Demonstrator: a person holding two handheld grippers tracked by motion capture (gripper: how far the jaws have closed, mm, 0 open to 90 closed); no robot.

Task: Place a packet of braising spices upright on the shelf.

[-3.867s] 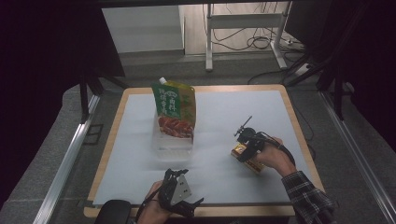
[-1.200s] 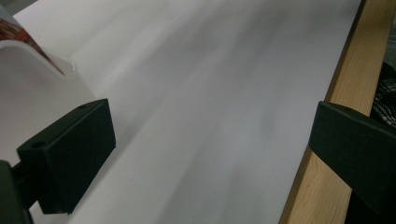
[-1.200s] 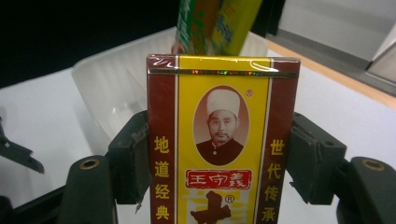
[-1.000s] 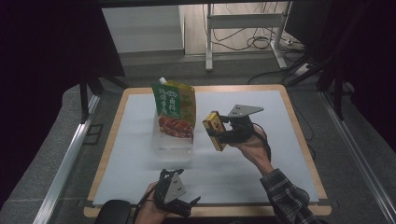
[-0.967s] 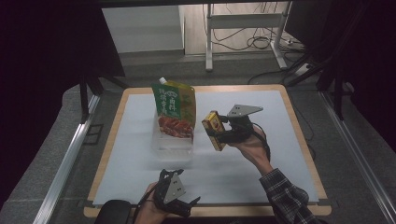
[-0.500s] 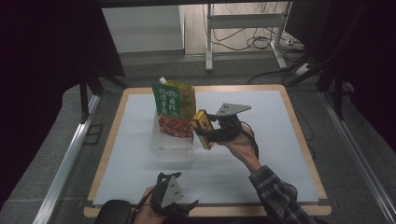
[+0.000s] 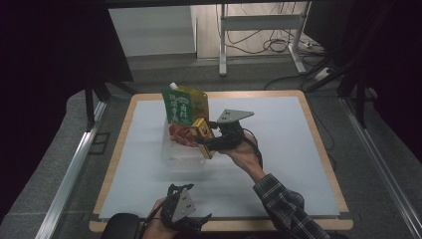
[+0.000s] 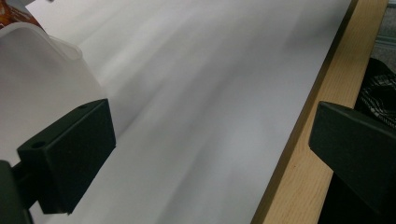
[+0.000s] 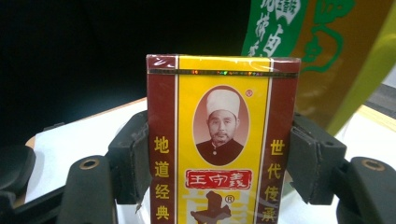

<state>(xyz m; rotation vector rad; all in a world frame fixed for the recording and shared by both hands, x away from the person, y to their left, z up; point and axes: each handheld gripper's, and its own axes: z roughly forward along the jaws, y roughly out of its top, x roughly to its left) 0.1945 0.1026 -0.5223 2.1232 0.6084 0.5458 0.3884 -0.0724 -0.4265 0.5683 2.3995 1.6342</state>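
right gripper (image 7: 203, 141) – jaws clamped on a red-and-yellow printed carton (image 9: 219, 140), above a clear plastic tub (image 7: 181, 152) | left gripper (image 7: 185, 211) – jaws wide apart, empty, by table edge

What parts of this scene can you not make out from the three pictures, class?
- Yellow box: bottom cut off by the right gripper view's lower edge.
- Clear tub: contents hidden in the high view by the green pouch and the box.
- Left gripper: jaw tips too dark in the high view.
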